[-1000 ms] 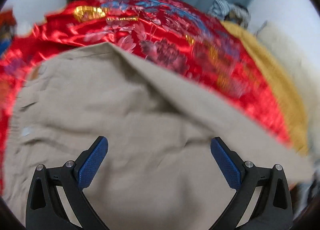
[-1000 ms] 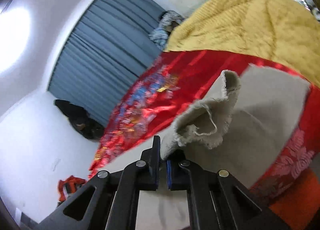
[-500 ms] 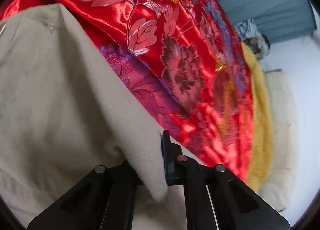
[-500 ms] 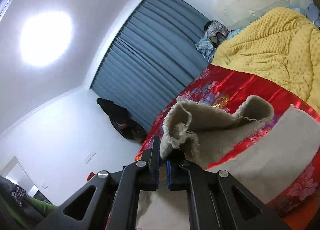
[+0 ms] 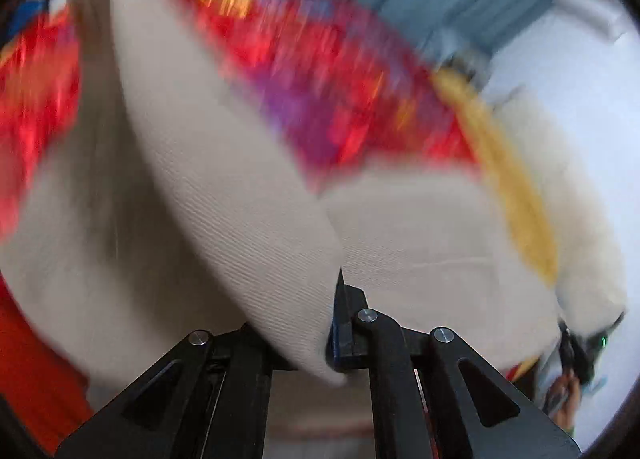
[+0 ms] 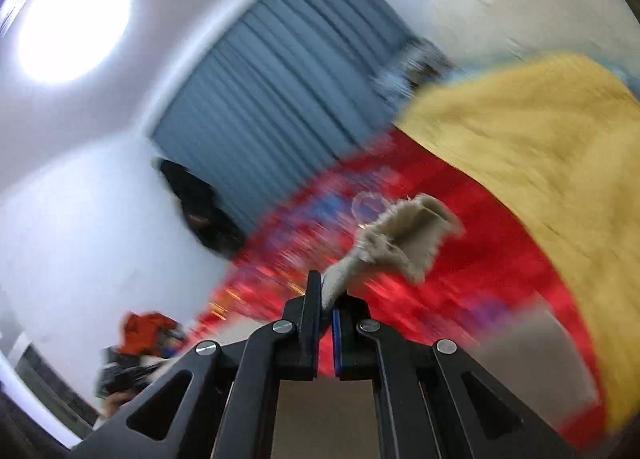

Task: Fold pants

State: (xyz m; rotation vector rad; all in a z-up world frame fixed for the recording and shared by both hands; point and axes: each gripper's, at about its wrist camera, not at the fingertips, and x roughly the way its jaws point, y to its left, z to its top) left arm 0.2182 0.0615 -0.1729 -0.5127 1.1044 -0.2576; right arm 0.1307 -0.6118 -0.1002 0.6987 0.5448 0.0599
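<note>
Beige pants (image 5: pixel 224 195) lie on a red embroidered bedspread (image 5: pixel 320 71). My left gripper (image 5: pixel 320 323) is shut on a folded edge of the pants, which rises as a long flap over its left finger; more beige cloth spreads below and to the right. In the right wrist view my right gripper (image 6: pixel 326 299) is shut on a frayed hem of the pants (image 6: pixel 404 239), which sticks up and to the right above the bedspread (image 6: pixel 460 271). Both views are blurred by motion.
A yellow blanket (image 6: pixel 532 147) covers the bed's right side, beside a cream headboard (image 5: pixel 560 187). Blue-grey curtains (image 6: pixel 272 107) hang behind. A dark bundle (image 6: pixel 200 211) and red things (image 6: pixel 148 331) lie by the white wall.
My left gripper closed from wide open onto a fold of the pants and has swept it sideways. My right gripper lifted and swung its frayed hem, still pinched.
</note>
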